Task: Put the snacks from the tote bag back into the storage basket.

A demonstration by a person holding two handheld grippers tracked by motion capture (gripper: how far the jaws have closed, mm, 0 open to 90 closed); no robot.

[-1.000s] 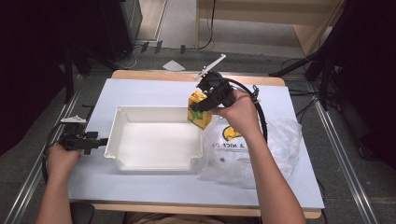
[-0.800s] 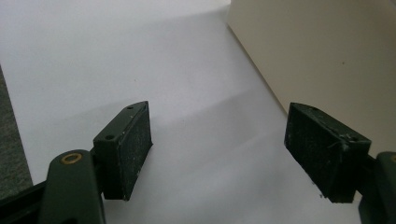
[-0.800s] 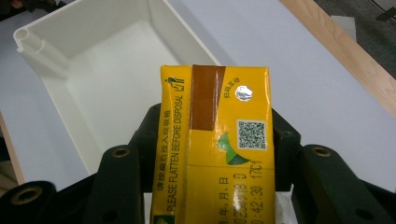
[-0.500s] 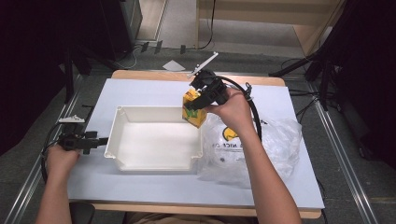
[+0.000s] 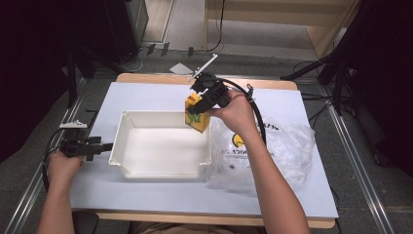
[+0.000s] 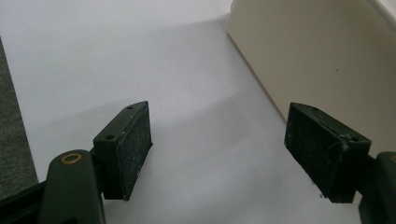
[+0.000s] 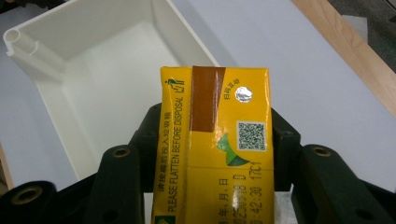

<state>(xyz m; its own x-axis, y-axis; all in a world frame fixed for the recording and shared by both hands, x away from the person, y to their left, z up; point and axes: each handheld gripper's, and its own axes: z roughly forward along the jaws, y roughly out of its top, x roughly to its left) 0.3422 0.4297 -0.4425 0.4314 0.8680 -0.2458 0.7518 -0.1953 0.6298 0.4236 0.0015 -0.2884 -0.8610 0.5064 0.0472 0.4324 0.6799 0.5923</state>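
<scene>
Item: yellow drink carton in transit to the white bin, not yet placed.

You have the white table [image 5: 146, 97] bearing the white bin [image 5: 160, 168], bare inside; at its 3 o'clock lies a crumpled clear bag [image 5: 282, 146]. Your right gripper [image 5: 207, 97] clamps the drink carton [image 5: 197, 113] half-wide, above the bin's 1 o'clock corner. Your left gripper [image 5: 104, 146], jaws spread with nothing between, rests at the bin's 9 o'clock. Remaining, by my judgement: lower and release.

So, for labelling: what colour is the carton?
Yellow carton, brown strip on top; the right gripper view shows it best.
</scene>
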